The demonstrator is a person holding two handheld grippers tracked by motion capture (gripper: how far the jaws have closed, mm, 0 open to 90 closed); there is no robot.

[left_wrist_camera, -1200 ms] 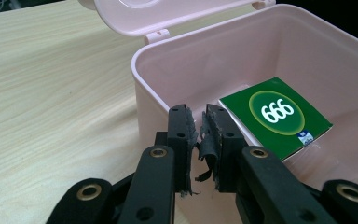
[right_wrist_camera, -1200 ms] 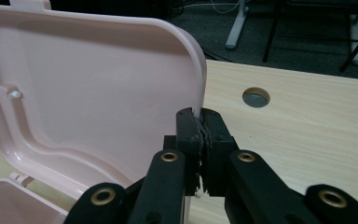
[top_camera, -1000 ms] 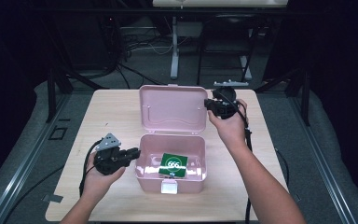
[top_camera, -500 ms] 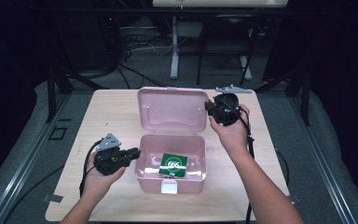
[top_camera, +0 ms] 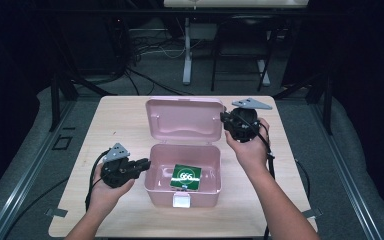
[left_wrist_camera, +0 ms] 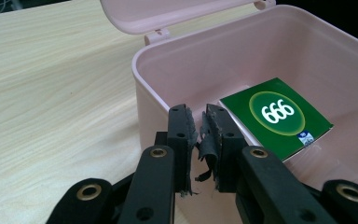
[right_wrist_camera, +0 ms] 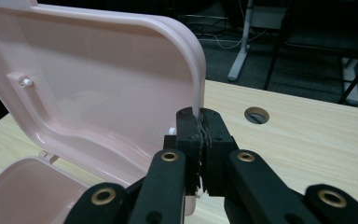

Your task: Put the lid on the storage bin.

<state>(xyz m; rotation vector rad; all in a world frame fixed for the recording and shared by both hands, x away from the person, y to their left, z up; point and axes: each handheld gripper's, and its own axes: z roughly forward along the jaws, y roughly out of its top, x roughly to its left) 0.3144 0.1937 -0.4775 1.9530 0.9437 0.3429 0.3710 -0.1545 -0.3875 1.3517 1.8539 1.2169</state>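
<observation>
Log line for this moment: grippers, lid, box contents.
left gripper: shut on box wall | right gripper: shut on lid edge | lid: open | green packet: inside box

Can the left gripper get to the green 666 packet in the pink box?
Probably yes. The lid stands open, held at its edge by the right gripper, and nothing covers the green 666 packet. The left gripper, fingers shut on the pink box rim, must let go first.

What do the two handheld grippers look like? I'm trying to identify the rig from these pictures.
Both are black. The left gripper and right gripper each carry a grey three-cornered plate on top and trail a black cable. Their linkage arms have brass-coloured rivets, and the jaw pads look worn and frayed. The forearms are bare, with no sleeves visible.
</observation>
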